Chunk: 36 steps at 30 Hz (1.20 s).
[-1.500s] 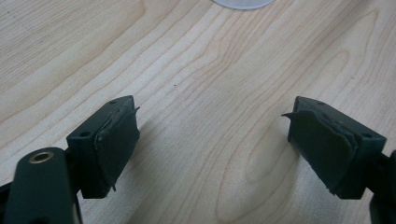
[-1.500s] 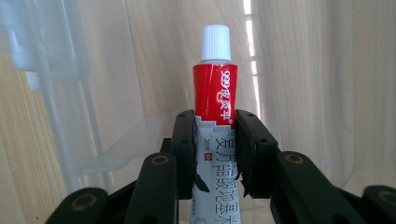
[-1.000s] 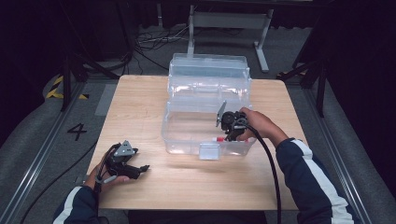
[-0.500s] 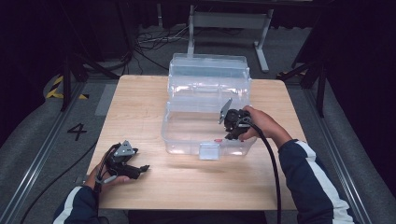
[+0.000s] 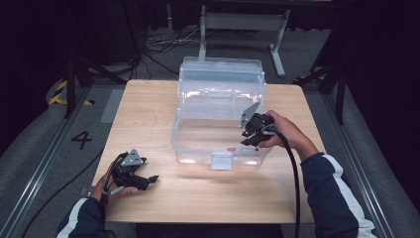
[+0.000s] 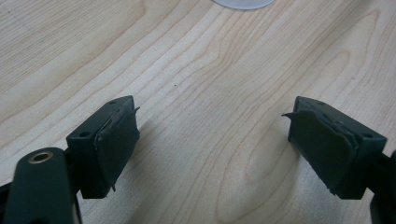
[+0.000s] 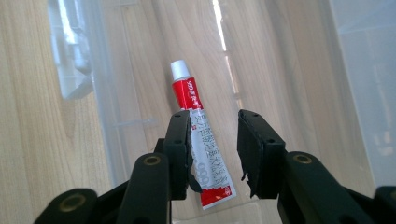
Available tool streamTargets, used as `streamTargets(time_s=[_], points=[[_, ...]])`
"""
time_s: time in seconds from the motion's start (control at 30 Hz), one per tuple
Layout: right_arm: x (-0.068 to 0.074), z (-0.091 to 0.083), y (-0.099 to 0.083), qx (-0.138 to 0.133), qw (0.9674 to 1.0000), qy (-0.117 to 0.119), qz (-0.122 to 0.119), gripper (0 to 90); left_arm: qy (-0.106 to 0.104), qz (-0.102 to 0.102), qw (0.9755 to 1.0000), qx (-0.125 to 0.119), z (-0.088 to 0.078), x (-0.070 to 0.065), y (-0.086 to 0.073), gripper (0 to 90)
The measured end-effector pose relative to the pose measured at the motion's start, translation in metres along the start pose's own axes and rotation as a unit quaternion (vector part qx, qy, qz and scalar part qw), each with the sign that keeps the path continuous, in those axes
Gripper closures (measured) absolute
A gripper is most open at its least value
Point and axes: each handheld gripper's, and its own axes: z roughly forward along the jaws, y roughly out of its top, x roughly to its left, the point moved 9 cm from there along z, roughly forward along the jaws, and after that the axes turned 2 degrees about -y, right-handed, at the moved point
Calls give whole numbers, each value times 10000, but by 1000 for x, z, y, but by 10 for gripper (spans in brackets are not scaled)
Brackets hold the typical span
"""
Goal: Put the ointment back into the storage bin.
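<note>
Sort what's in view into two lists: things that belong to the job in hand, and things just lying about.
Part of the job:
- tube, lying inside the box
- clear plastic box, lid open
- right gripper, jaws apart over the tube, just been opening

Lying about:
- left gripper, open, resting on the table
- cables on the floor behind the table

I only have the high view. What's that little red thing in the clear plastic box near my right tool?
Observer: A red and white tube with a white cap, lying on the floor of the clear plastic box.
Operator: Is the right tool gripping it?
Observer: No. The right tool is open, and the tube lies beyond its jaws, not pinched.
Operator: And the left tool?
Observer: The left tool is open, with bare wooden table between its jaws.
</note>
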Motion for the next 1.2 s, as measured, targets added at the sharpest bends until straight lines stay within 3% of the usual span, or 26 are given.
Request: streamTargets(time_s=[0.33, 0.77, 1.0, 1.2], points=[[-1, -17, -5, -613, 9979, -194, 121, 632, 9, -10, 10000, -1, 0, 0, 0, 161], [-1, -32, -13, -1092, 9928, -453, 201, 593, 12, -62, 10000, 56, 0, -1, 0, 157], [-7, -48, -13, -1599, 9839, -768, 197, 562, 133, -169, 9997, 123, 1, 0, 2, 176], [-9, -56, -15, -1751, 9805, -867, 199, 519, 141, -200, 9996, 122, 2, -1, 4, 190]])
